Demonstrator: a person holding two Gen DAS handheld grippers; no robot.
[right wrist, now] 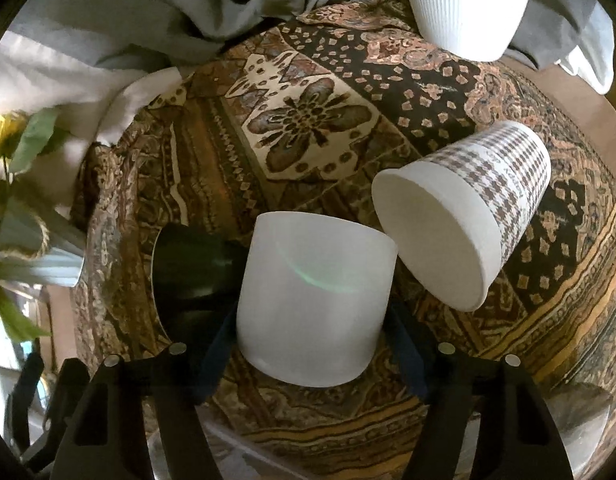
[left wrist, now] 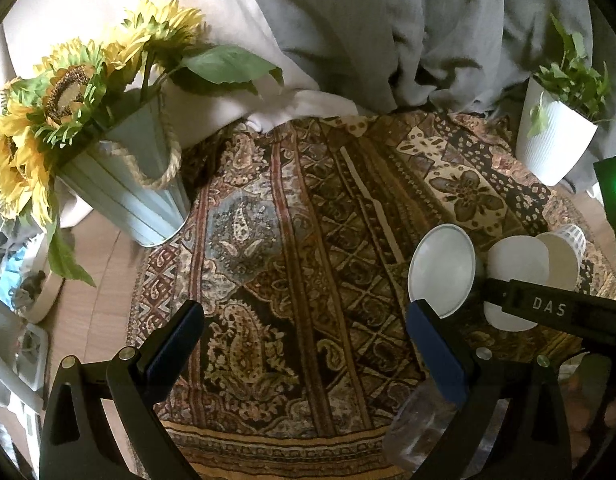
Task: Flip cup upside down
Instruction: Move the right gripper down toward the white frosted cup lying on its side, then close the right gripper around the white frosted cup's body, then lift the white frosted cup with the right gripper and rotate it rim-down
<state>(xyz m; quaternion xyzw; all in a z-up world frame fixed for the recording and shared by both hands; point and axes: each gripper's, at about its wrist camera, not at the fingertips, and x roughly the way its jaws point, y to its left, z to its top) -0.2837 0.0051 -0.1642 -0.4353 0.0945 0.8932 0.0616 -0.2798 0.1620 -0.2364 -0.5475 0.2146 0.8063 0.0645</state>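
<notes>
Right gripper [right wrist: 314,308] has its two fingers closed on either side of a plain white cup [right wrist: 314,296], gripping its wall about halfway up, just above the patterned cloth [right wrist: 308,120]. That cup sits between a dark cup [right wrist: 191,268] touching it on one side and a checked paper cup [right wrist: 468,216] tilted on the other; whether the white cup rests on the cloth or is lifted clear, I cannot tell. It looks light and thin-walled, probably plastic, smooth enough to slip, and likely to flex if squeezed hard, so a mid-wall grip with modest pressure seems right for turning it over. Left gripper [left wrist: 308,336] hangs wide open over the cloth, holding nothing. In the left view the right gripper's body carries the white letters "DAS" [left wrist: 549,307]. No writing shows on any cup.
</notes>
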